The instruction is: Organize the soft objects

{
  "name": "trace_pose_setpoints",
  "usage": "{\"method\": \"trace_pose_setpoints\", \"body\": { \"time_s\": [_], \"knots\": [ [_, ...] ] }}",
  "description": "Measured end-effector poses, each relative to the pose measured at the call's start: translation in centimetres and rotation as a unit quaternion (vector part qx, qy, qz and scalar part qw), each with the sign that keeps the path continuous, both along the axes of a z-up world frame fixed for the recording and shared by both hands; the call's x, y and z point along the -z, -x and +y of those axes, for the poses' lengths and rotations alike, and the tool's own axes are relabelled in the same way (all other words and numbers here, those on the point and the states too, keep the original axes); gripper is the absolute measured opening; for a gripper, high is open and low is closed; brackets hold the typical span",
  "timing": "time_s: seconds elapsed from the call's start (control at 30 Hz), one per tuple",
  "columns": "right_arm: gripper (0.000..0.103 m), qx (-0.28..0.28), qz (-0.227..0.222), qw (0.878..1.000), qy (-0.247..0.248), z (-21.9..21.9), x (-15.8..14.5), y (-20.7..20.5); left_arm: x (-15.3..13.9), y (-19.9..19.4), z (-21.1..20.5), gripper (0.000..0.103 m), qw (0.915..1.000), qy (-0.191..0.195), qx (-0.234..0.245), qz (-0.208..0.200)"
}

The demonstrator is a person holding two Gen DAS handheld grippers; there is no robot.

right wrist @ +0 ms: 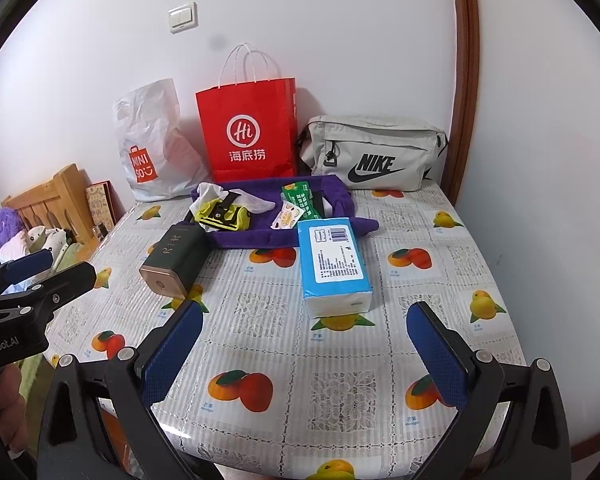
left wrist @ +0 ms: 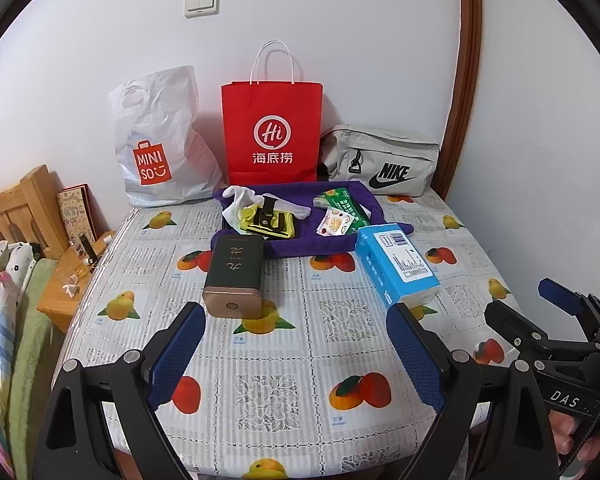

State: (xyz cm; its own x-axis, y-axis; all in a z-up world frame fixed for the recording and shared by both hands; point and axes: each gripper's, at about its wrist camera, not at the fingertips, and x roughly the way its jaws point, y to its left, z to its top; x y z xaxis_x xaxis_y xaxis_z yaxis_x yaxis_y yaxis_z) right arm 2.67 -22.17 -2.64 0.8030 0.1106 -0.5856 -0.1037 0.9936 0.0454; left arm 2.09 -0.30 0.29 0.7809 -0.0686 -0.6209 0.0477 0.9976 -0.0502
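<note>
Both your grippers, left gripper point(left wrist: 296, 344) and right gripper point(right wrist: 304, 344), hang spread and empty (nothing gripped), facing the tissue pack point(right wrist: 334, 264) for reach.

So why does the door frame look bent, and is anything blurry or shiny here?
Left wrist view: the fisheye lens bows the wooden door frame, corners go black. Right wrist view: same bowing, a faint smudge on the wall, soft glare on the tablecloth; everything reads sharp.

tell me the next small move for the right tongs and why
Probably ease the right tongs forward over the blue tissue pack. It lies flat on the table just ahead of them, apart from the purple cloth holding the smaller items, and the tongs are open and empty. Where it belongs, the pictures cannot settle.
</note>
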Motion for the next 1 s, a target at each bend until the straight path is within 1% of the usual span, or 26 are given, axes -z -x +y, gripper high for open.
{"method": "trace_pose_setpoints", "body": {
  "time_s": [1.0],
  "knots": [
    [0.101,-0.003,-0.001,1.000,0.000,0.30,-0.10,0.21,-0.05,0.01,0.00,0.092,1.0000,0.001,-0.002,0.002]
  ]
}}
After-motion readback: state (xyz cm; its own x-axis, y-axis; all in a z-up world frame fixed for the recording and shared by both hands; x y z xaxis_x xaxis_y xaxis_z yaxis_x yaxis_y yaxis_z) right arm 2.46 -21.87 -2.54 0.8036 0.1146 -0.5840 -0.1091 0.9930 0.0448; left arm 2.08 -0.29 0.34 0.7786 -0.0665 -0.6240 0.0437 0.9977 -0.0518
